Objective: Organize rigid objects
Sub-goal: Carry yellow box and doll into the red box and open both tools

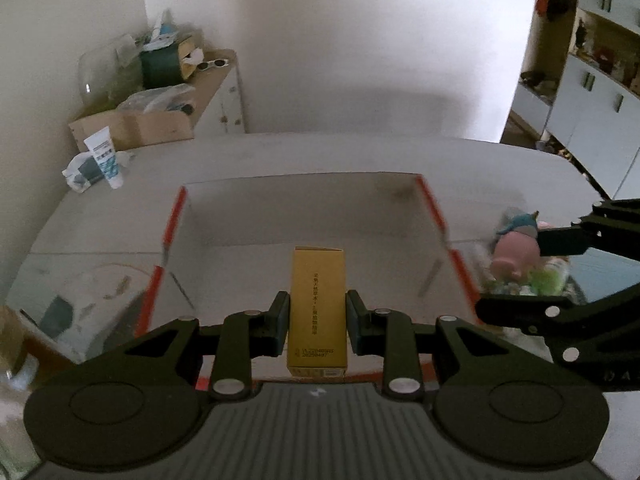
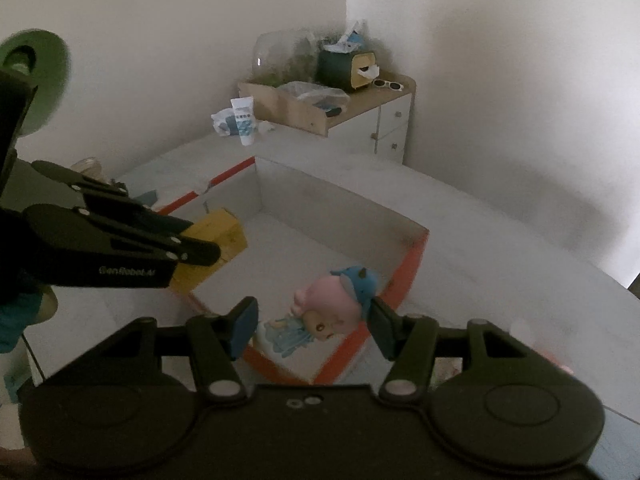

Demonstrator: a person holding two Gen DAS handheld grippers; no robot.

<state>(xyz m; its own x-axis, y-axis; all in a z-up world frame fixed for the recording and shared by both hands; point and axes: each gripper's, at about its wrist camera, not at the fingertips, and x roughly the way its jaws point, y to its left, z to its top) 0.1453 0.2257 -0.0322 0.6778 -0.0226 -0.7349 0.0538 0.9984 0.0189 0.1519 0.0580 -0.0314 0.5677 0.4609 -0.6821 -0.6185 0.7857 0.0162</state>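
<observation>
My left gripper (image 1: 318,320) is shut on an upright yellow carton (image 1: 318,300) with dark print down its side. It hangs over an open white box with orange rim edges (image 1: 430,200). In the right wrist view the same carton (image 2: 224,232) shows at the left gripper's fingertips (image 2: 200,250), above the near-left corner of the white box (image 2: 416,256). My right gripper (image 2: 314,326) is shut on a pink toy figure with a blue cap (image 2: 332,300), held over the near edge of that box. A blue-haired picture sits just under it. The toy (image 1: 516,256) also appears at far right in the left wrist view.
A white tube (image 2: 245,120) and crumpled wrappers stand on the grey surface near the wall. Behind them is a low cabinet (image 2: 392,120) with a cardboard tray, bags, a tissue holder and sunglasses. White cupboards (image 1: 592,112) are at far right. A plastic bag (image 1: 80,300) lies left of the box.
</observation>
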